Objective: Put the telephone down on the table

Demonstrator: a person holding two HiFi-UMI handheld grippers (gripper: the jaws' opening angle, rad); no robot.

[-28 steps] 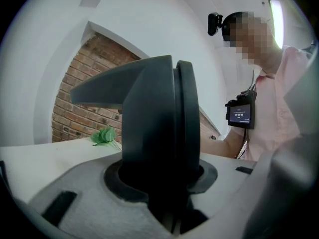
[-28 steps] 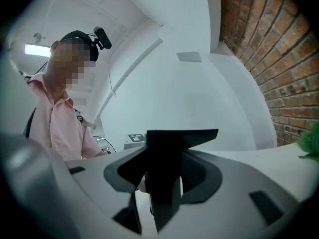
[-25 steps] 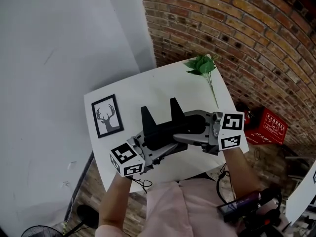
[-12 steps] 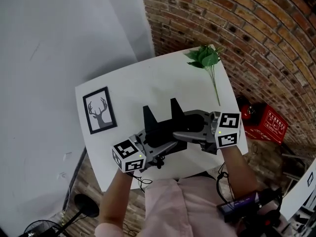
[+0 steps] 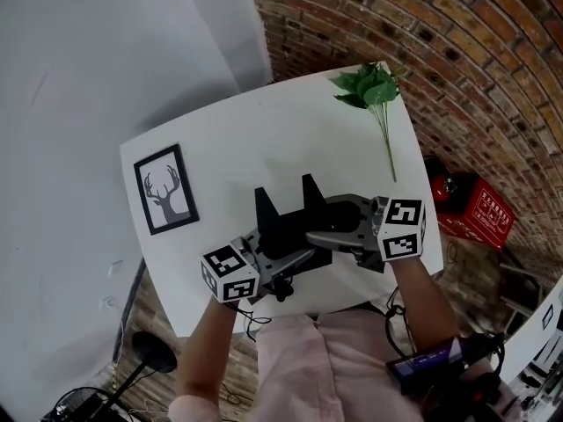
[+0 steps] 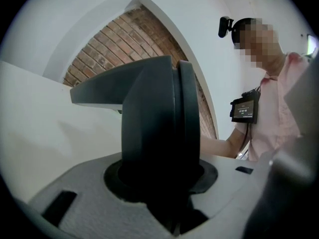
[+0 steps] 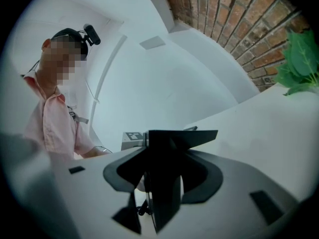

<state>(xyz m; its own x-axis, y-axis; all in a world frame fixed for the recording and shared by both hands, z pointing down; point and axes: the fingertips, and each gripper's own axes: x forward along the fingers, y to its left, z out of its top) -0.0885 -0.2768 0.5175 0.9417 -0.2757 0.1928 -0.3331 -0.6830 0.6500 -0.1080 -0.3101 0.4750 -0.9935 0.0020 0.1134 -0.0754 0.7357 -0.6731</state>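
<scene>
The black telephone (image 5: 287, 238) is carried between my two grippers, low over the near part of the white table (image 5: 264, 130). Whether it touches the tabletop I cannot tell. My left gripper (image 5: 266, 222) reaches in from the lower left, its dark jaws shut on the telephone (image 6: 149, 113) and filling the left gripper view. From the right, my right gripper (image 5: 315, 211) holds the other side, jaws closed on the black body (image 7: 164, 168). A short black cord (image 5: 281, 290) dangles below the left gripper.
A framed deer picture (image 5: 163, 189) lies at the table's left. A green leafy sprig (image 5: 374, 90) lies at the far right corner. A brick wall stands beyond, with a red crate (image 5: 475, 218) on the floor to the right. A black stand base (image 5: 148, 352) sits lower left.
Both grippers have come down together with the telephone, closer to the tabletop, and have rolled a little. The hold on it looks the same.
</scene>
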